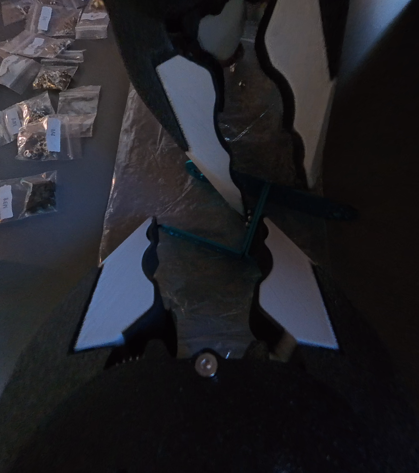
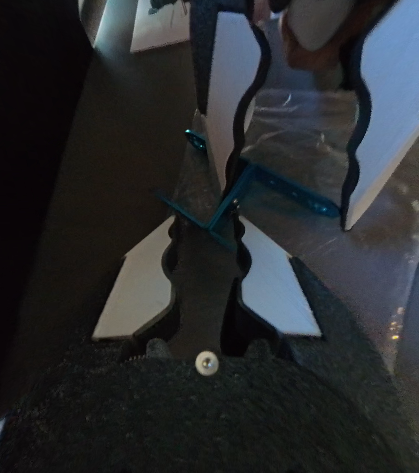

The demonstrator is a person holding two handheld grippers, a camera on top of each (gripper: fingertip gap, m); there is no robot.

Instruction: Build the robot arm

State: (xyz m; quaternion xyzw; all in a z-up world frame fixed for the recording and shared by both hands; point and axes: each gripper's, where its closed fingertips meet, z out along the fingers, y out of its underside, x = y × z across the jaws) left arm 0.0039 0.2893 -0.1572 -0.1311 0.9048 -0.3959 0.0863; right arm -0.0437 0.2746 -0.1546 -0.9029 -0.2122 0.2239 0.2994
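Left wrist view, entry: dim light, soft focus, so I note only what reads clearly.

Dark matte tabletop (image 1: 116, 64) fills the field. On it lies a clear, crinkled plastic sheet (image 1: 147, 158), and both claws work over that sheet.

My left gripper (image 1: 209, 225) stands wide, holding nothing. Its white, wavy-edged fingers (image 1: 124, 289) flank the near part of the piece without clear contact. My right gripper (image 2: 206, 220) faces it from the far side, set narrower but with a gap showing. The piece's corner sits between its tips, and one tip is at or just beside the upright flange. I cannot tell whether it bears on it.

A scatter of small clear zip bags with white labels and loose hardware (image 1: 39, 135) lies well apart, off to the left of the sheet.

Teal metal angle bracket with perforated arms (image 1: 254, 222): it rests on the sheet between the two claws, flange upright, one arm running out to the right.

Small bright fasteners (image 1: 248, 216) show at the flange, too small to identify.

Handling judgement: the flange is thin and the film beneath looks slippery. A square, flat pinch on the flange face should hold better than an edge contact. The two claws are close enough that finger clearance needs watching.
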